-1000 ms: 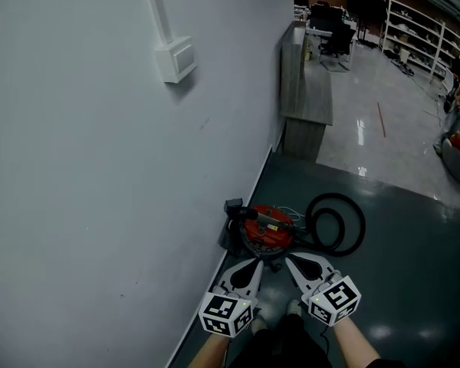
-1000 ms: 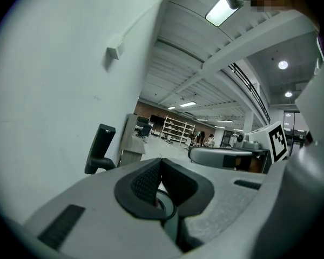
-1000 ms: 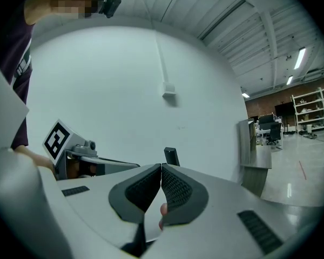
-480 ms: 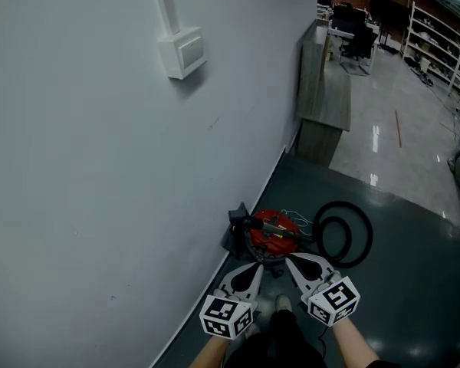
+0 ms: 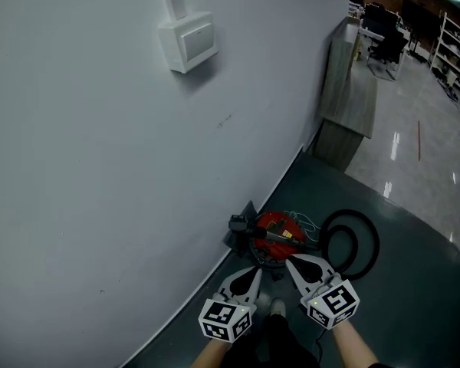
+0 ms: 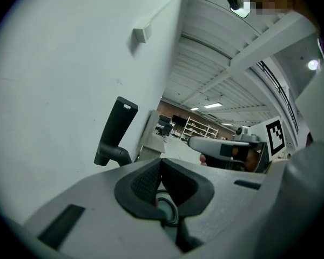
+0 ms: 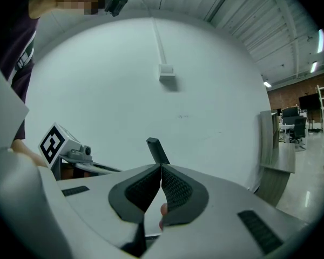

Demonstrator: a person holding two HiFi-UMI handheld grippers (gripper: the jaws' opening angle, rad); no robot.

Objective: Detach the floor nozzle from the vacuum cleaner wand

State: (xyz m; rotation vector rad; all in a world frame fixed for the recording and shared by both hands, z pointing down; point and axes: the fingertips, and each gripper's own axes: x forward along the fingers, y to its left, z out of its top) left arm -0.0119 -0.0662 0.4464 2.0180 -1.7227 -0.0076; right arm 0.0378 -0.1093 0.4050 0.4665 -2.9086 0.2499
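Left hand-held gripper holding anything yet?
No, the left hand-held gripper is shut on nothing, with the red vacuum cleaner lying ahead of it.

Plastic vacuum cleaner (image 5: pixel 276 228); matt wall (image 5: pixel 100 167); glossy floor (image 5: pixel 422 182)

The vacuum cleaner (image 5: pixel 274 231) is sitting on the dark floor (image 5: pixel 414 297) right at the foot of the white wall (image 5: pixel 100 167), its round red body carrying black fittings on top. Its black hose (image 5: pixel 366 240) is lying in 1 loop just to the body's right. A black, flat-ended handle piece (image 6: pixel 116 131) is standing tilted at the body's left, close beside the wall
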